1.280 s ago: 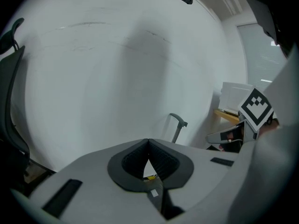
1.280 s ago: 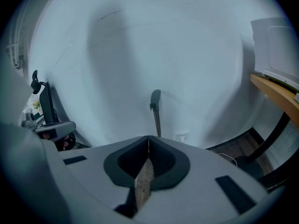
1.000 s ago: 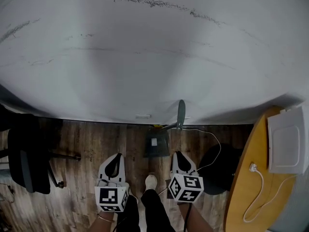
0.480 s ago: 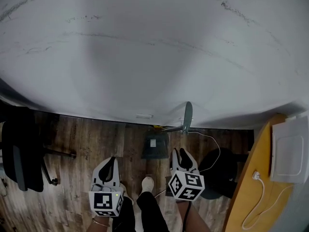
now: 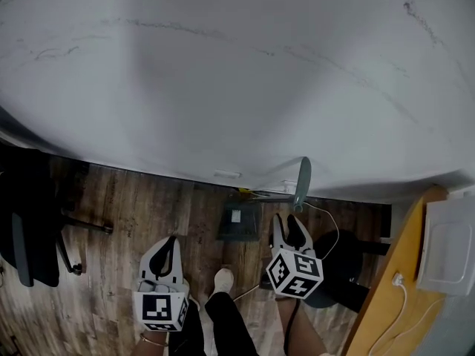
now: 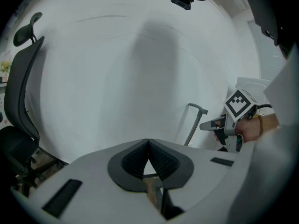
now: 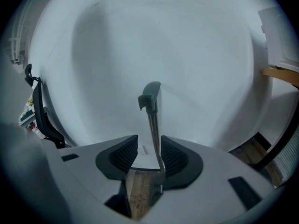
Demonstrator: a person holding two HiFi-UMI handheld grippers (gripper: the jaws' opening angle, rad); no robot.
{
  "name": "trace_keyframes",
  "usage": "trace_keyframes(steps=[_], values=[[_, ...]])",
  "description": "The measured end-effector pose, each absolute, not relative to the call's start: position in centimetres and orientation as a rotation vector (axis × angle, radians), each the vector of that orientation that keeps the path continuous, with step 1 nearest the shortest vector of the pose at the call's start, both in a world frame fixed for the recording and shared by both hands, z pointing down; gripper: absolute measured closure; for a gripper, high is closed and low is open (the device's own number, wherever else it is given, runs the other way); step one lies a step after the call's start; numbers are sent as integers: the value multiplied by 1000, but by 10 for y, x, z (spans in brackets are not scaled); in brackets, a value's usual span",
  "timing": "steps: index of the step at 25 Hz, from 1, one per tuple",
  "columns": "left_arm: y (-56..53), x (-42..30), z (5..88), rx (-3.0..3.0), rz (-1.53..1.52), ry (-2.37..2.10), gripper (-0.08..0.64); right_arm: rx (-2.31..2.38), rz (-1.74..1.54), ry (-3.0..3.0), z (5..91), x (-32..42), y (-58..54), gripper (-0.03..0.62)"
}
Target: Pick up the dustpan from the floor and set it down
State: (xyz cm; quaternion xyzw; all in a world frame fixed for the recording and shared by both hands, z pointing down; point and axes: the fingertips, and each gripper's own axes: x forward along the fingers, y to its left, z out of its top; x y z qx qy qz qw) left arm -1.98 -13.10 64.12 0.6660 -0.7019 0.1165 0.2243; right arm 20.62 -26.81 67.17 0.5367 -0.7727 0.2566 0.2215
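Observation:
A dark dustpan [image 5: 239, 223] stands on the wood floor against the white wall. Its long handle [image 5: 300, 184] rises to the right. My right gripper [image 5: 287, 225] is just below the handle's grip. In the right gripper view its jaws have just been opening, and the handle's pole [image 7: 153, 125] stands between the pads, close to the right one, with a gap to the left. My left gripper [image 5: 171, 242] hovers over the floor to the left, shut and empty [image 6: 148, 141]. From there the handle [image 6: 194, 122] shows against the wall.
A black office chair [image 5: 30, 221] stands at the left. At the right is a wooden table [image 5: 386, 288] with a white box [image 5: 445, 243] and a white cable [image 5: 401, 302]. A dark round object [image 5: 341, 262] lies beside the table. The person's shoe [image 5: 221, 279] is between the grippers.
My right gripper has moved forward to the dustpan's handle and its jaws have parted around the pole. The left gripper has sunk a little and stays shut.

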Motion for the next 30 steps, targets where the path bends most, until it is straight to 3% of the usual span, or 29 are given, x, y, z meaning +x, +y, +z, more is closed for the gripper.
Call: trace_keyframes(steps=[19,30], values=[[-130,-26,663,1753,312,-1960,543,1512,661,-2144,687,202,-308,423],[-132,-25,669,1744,322,-1956,543,1527,613,-2143,688,205,-313,488]])
